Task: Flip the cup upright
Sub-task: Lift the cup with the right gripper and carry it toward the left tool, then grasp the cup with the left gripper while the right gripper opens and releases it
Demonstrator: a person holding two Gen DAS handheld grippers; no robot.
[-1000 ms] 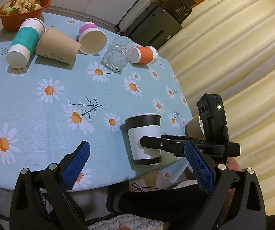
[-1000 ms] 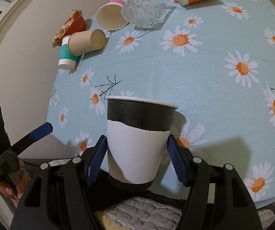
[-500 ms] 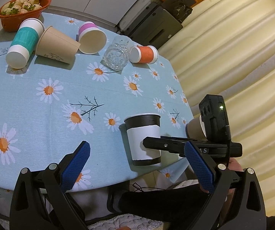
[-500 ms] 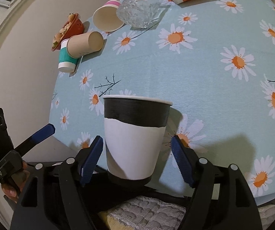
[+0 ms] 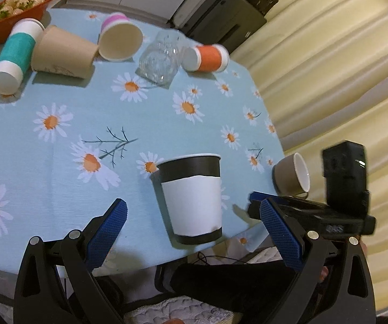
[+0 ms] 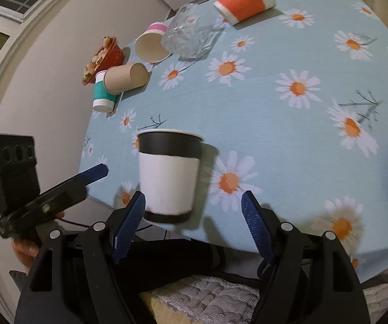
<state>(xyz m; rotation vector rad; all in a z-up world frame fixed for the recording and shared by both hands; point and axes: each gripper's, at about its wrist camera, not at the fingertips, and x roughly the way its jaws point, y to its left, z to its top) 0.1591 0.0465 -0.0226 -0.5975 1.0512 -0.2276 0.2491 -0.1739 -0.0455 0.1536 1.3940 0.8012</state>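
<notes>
Black-and-white paper cup (image 5: 191,198) stands upright, rim up, close to the near edge of the daisy-print worktop (image 5: 59,145), so the flip itself looks done for this one. Both tongs gape and hold nothing: the right tongs (image 6: 194,210) straddle the cup's base, the left pad just beside or perhaps brushing the wall, the right pad well clear; the left tongs (image 5: 194,218) hang wide apart, off the near rim.

The risk, as I judge it, lies in the parting. A light empty cup so near the edge could tip or slide off if the near pad drags its wall on the way out, or if the left tongs swing across. The right view is motion-blurred, which hints at quick movement close to it.

Only the left view shows a brown mug (image 5: 292,174) lying on its side at the worktop's right edge; the right view catches merely a grey blur there. Only the right view shows how close pad and cup wall sit. Both show the fallen cups and a glass (image 5: 161,58) at the far side.
</notes>
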